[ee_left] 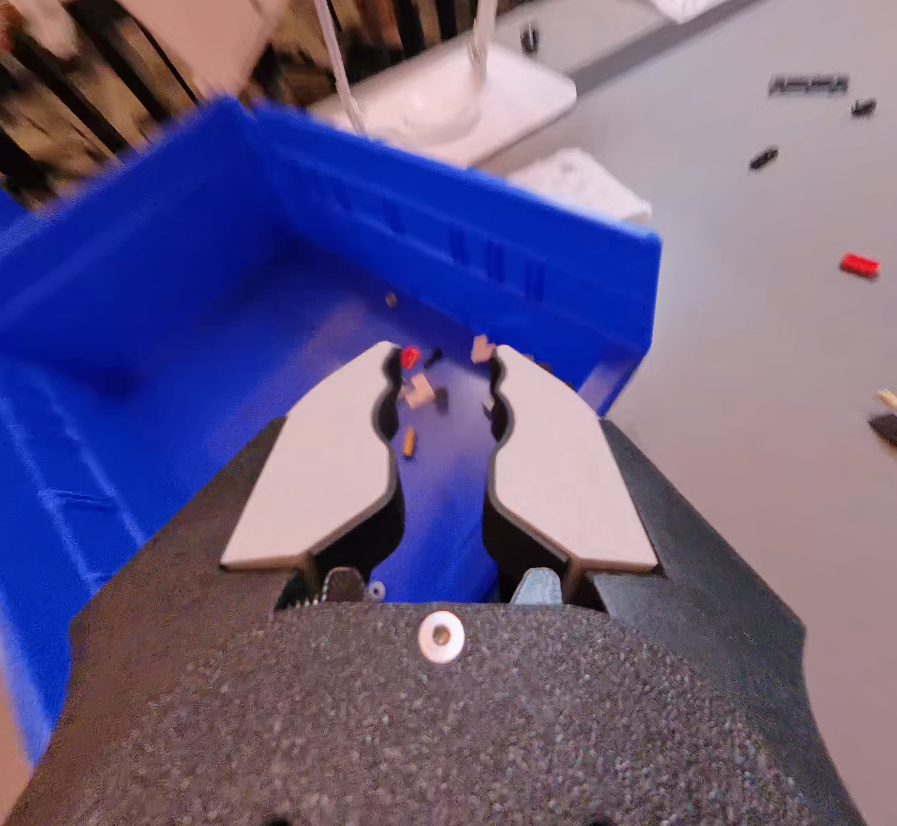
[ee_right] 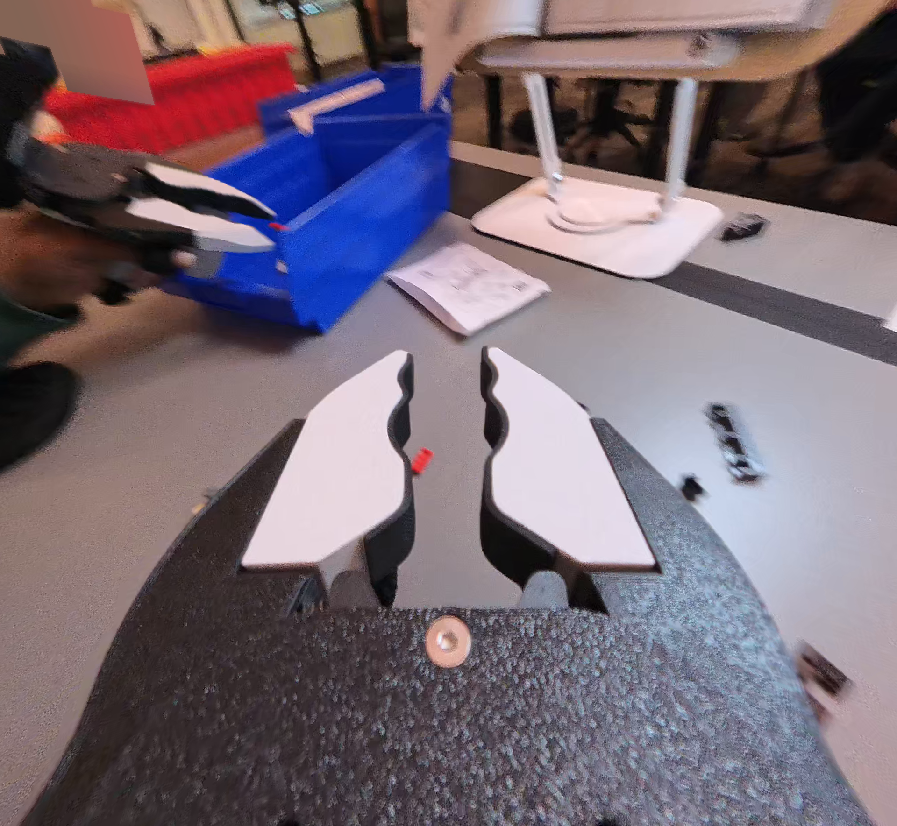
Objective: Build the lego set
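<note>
2 grippers [ee_left: 444,356] [ee_right: 446,356] seemingly empty, agape

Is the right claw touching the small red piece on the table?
Apart. In the right wrist view the red piece lies on the grey table between the open fingers of the right claw, with bare table showing between it and the right finger; neither finger grips it.

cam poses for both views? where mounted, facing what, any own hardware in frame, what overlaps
Left wrist view: on the left gripper, looking down its open fingers into the blue bin, small parts on its floor; grey table to the right.
Right wrist view: on the right gripper, low over the table, fingers open, a small red piece between them; the left gripper shows at far left by the bin.
Shared: bin, table, white stand base, paper sheet.
</note>
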Motion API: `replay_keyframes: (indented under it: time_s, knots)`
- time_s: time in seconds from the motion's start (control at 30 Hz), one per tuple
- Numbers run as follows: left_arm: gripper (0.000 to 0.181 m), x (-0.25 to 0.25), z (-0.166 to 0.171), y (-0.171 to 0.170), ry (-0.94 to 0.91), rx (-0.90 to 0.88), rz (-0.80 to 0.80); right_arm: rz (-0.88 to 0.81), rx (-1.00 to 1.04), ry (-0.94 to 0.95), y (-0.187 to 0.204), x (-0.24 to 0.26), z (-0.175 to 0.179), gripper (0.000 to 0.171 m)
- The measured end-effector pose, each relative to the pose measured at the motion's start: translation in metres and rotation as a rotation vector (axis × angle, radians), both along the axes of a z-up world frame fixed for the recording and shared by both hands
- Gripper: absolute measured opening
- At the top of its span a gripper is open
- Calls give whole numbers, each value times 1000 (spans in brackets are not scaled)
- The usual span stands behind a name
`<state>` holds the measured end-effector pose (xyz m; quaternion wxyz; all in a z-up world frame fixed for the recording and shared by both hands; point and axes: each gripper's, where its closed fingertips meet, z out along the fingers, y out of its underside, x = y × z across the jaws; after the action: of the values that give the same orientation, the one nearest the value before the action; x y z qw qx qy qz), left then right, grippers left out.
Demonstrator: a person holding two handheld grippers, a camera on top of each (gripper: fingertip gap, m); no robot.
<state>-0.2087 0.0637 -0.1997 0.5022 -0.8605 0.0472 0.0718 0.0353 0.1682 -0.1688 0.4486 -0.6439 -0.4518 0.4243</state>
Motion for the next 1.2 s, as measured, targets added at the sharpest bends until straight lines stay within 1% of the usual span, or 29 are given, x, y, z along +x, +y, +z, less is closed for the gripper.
replay_keyframes:
  time_s: [0.03, 0.1, 0.17, 0.23, 0.3, 0.37, 0.5, 0.57, 0.63, 0.7, 0.73, 0.83, 0.87, 0.9, 1.0, 1.1, 1.2]
  knots:
    - [43, 2, -9, -2, -48, -52, -12, -22, 3, -33, 7, 5, -8, 26]
    - [55, 10, -18, -4, -94, -93, -56, -19, -37, -63, 10, 8, -21, 25]
    - [59, 18, -17, -4, -69, -78, -94, 49, -84, -126, -2, 0, -37, 25]
    - [64, 27, -10, -3, -14, -32, -146, 104, -65, -252, -15, -9, -59, 26]
    - [64, 40, -3, -2, 37, 15, -208, 136, -38, -390, -27, -17, -81, 26]
    - [60, 58, 3, -3, 76, 74, -279, 146, -43, -501, -34, -23, -98, 26]
    - [48, 100, 13, -10, 126, 184, -441, 82, 70, -638, -27, -26, -107, 10]
    - [44, 119, 11, -13, 151, 208, -507, 64, 72, -681, -26, -26, -109, 8]
    - [43, 132, 8, -15, 186, 226, -555, 70, 68, -685, -27, -26, -109, 8]
    - [42, 144, 6, -17, 188, 240, -598, 115, 63, -608, -34, -31, -104, 8]
    - [42, 149, 5, -19, 189, 249, -615, 188, -21, -506, -49, -39, -94, 7]
    - [42, 165, 8, -23, 243, 291, -664, 465, -379, -111, -104, -60, -33, 7]
    - [41, 170, 10, -24, 258, 313, -676, 532, -486, -13, -117, -62, -16, 7]
    - [39, 175, 15, -26, 265, 341, -682, 583, -565, 42, -127, -63, -6, 7]
    - [29, 185, 30, -30, 260, 413, -684, 653, -660, 96, -146, -66, 1, 7]
    - [18, 191, 35, -34, 274, 444, -694, 687, -753, 151, -153, -67, 8, 7]
    - [16, 192, 38, -35, 281, 460, -693, 711, -816, 185, -154, -65, 13, 7]
